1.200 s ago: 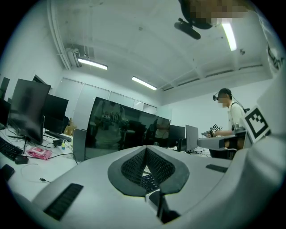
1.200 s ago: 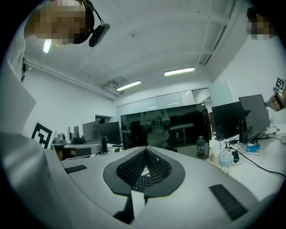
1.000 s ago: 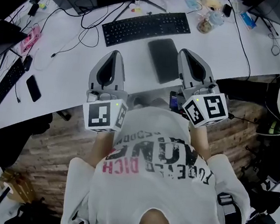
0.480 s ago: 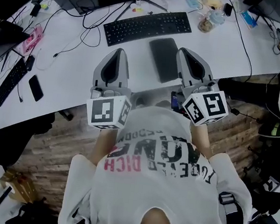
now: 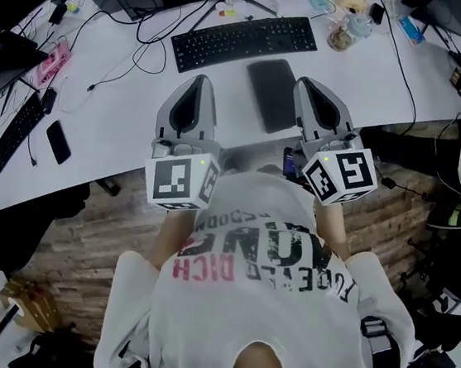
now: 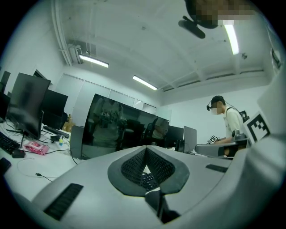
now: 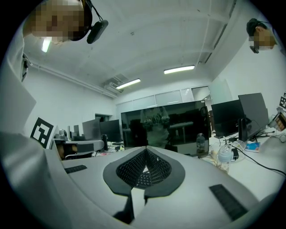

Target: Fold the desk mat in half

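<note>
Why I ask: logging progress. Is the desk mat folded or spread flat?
Cannot tell. The desk mat lies flat as one dark rectangle on the desk; no doubled edge can be made out.

Dark grey desk mat [image 5: 271,94], flat on desk [image 5: 120,128], near front edge.

The right gripper [image 7: 145,150] has its jaws closed tip to tip with nothing between them, facing a dark monitor [image 7: 178,120] across a white desk [image 7: 263,176], a clear bottle [image 7: 225,159] standing at right.
</note>
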### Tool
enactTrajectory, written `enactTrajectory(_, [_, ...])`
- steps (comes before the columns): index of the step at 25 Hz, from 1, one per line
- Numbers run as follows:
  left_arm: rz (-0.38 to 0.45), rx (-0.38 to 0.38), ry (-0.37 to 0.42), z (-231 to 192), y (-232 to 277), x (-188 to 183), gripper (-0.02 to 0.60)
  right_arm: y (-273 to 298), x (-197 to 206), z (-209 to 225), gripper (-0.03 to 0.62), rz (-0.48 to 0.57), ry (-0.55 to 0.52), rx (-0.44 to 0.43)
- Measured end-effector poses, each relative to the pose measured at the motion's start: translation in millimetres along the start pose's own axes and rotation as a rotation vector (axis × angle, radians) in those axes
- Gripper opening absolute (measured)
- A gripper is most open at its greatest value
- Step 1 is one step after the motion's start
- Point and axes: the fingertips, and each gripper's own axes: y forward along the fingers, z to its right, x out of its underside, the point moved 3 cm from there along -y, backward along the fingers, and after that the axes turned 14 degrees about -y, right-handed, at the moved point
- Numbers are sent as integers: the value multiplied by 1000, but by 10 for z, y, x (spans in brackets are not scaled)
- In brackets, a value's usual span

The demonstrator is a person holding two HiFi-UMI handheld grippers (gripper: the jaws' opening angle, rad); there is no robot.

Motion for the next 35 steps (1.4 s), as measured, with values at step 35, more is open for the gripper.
enactTrajectory(35, [-22, 36, -28, -3, -26, 33, 2, -64, -28, -9, 0, -9, -20, 48])
